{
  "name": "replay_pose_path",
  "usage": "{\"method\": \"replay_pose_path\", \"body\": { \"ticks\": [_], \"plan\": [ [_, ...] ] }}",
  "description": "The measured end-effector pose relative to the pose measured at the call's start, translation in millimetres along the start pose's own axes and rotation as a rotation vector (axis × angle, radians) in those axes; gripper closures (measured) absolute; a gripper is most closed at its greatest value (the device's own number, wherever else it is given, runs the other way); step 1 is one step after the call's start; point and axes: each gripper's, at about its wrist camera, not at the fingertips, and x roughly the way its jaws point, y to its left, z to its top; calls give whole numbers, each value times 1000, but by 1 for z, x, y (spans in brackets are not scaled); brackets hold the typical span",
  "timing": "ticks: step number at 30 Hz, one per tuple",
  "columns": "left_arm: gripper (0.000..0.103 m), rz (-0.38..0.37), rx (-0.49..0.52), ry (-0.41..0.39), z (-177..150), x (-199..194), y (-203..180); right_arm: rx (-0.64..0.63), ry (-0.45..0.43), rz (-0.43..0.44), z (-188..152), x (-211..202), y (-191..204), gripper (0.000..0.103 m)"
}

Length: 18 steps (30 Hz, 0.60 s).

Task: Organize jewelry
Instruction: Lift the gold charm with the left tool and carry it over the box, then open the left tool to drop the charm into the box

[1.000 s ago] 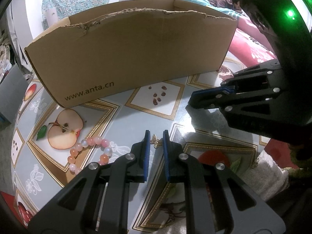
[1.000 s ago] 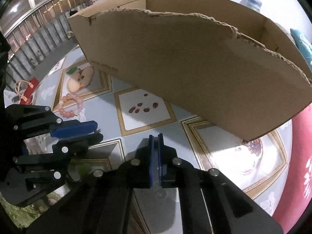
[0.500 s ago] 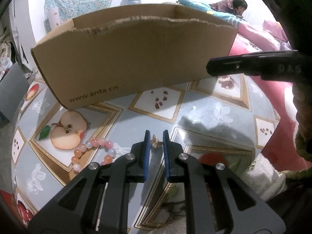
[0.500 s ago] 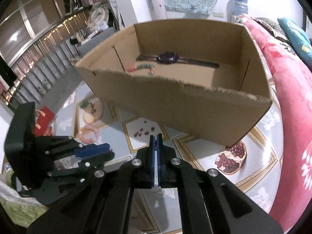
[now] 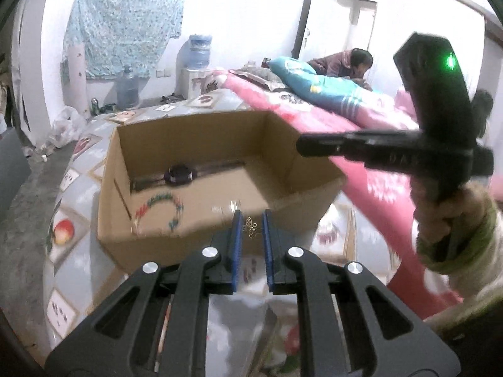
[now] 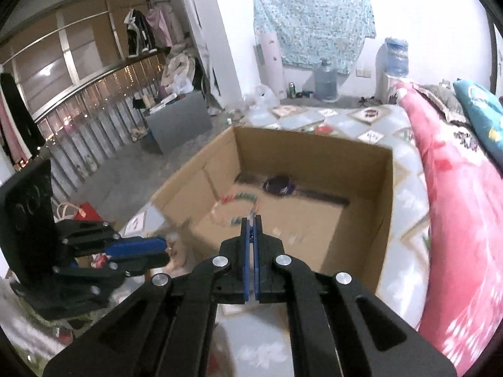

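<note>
1. The left claw (image 5: 250, 224) stood nearly closed, its blue pads pinching a small gold butterfly charm (image 5: 251, 226) between them, low in the centre of the left wrist frame.
2. The right claw (image 6: 250, 232) was clamped tight. Something small and dark seemed caught between its pads, but it was too small to name.
3. From the left claw, the cardboard box (image 5: 201, 242) lay straight ahead and below. Its near wall sat just beyond the fingertips, its open top filling the middle of the frame.
4. On the box floor lay a watch (image 5: 179, 173) stretched across the far side and a coloured bead bracelet (image 5: 162, 202) nearer, left of centre.
5. In the right wrist frame the right claw seemed already over the box's near edge, so I judged it the nearer to dropping its load inside.
</note>
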Motion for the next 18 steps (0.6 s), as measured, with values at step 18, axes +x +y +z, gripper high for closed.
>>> {"method": "replay_pose_path", "body": {
  "ticks": [18],
  "plan": [
    [89, -8, -111, 340, 89, 179, 67, 73, 229, -77, 46, 104, -74, 94]
  ]
}}
